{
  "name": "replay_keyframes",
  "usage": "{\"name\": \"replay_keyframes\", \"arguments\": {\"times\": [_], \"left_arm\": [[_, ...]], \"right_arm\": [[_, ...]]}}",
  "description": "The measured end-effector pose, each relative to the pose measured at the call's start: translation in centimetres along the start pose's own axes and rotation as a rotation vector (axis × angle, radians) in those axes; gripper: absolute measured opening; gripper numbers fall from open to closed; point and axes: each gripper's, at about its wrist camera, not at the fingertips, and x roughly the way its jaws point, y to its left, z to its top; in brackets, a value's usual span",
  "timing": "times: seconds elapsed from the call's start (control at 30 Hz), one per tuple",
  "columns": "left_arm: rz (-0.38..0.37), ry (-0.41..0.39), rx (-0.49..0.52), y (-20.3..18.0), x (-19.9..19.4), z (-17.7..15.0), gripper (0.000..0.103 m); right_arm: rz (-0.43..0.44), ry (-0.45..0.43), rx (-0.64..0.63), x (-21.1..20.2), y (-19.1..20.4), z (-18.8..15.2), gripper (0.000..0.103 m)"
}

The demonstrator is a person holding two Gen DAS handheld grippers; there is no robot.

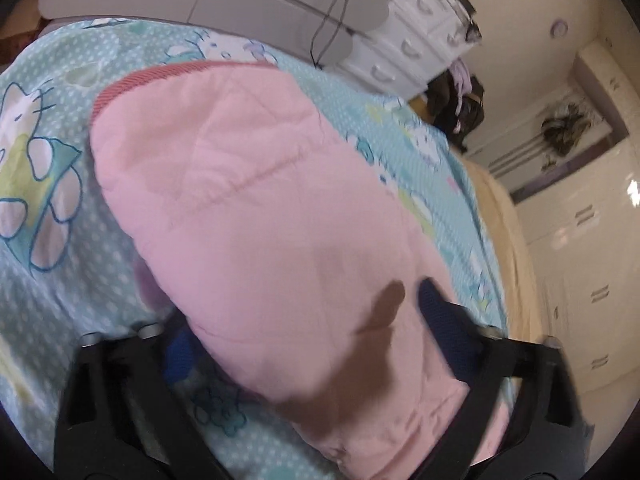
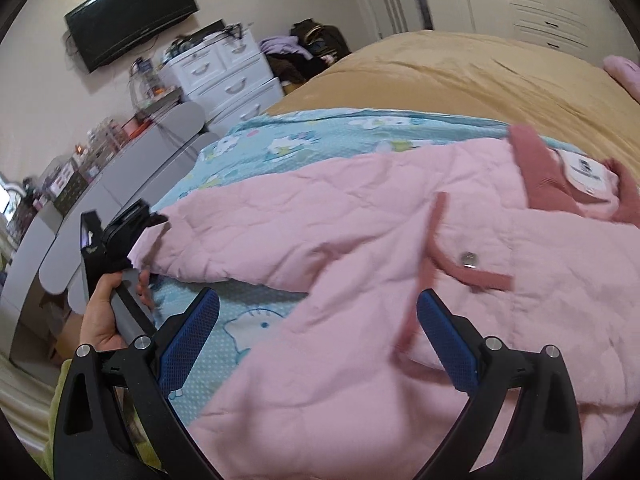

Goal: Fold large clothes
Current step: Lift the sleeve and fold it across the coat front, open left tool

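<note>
Jacket [image 2: 360, 240] in pink quilted cloth lies spread over the blue cartoon-print bedsheet [image 2: 304, 140] on the bed, filling the middle and right of the right wrist view, with its dark-pink collar [image 2: 536, 176] and white label [image 2: 586, 174] at the upper right of that frame and a metal snap button [image 2: 469, 259] right of centre. In the left wrist view one sleeve [image 1: 256, 200] of it runs from the bottom centre up to a ribbed dark-pink cuff [image 1: 160, 74] at the upper left. My left claw [image 1: 304, 320] straddles the near end of that sleeve: one blue pad [image 1: 434, 304] lies against the cloth on the right, the other pad [image 1: 180, 350] is half hidden under the sleeve edge at the lower left, and I cannot tell whether they pinch it. My right claw [image 2: 318, 324] stands released, its blue pads wide apart above the jacket's lower hem, touching nothing. At the left of the right wrist view my left hand [image 2: 106, 314] grips the handle of the other claw beside the sleeve end. A white chest of drawers [image 2: 228, 76] and a wall-mounted screen [image 2: 128, 20] stand in the upper left of that frame
</note>
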Motion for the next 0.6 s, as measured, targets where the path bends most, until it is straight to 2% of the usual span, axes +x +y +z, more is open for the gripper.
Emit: {"name": "replay_keyframes", "arguments": {"times": [0.07,0.1,0.4,0.6], "left_arm": [[-0.039,-0.021,0.001,0.2,-0.6,0.3,0.024],[-0.055,-0.026,0.01,0.0,-0.9,0.3,0.019],[-0.232,-0.181,0.15,-5.1,-9.0,0.6,0.014],[-0.363,-0.24,0.24,-9.1,-14.5,-1.9,0.013]], "right_arm": [[-0.016,-0.021,0.028,-1.2,-1.2,-0.2,0.099],[-0.019,-0.027,0.037,-1.5,-1.6,-0.3,0.099],[-0.068,-0.132,0.139,-8.1,-6.1,-1.8,0.099],[-0.102,-0.181,0.219,-11.9,-9.2,-3.1,0.099]]}}
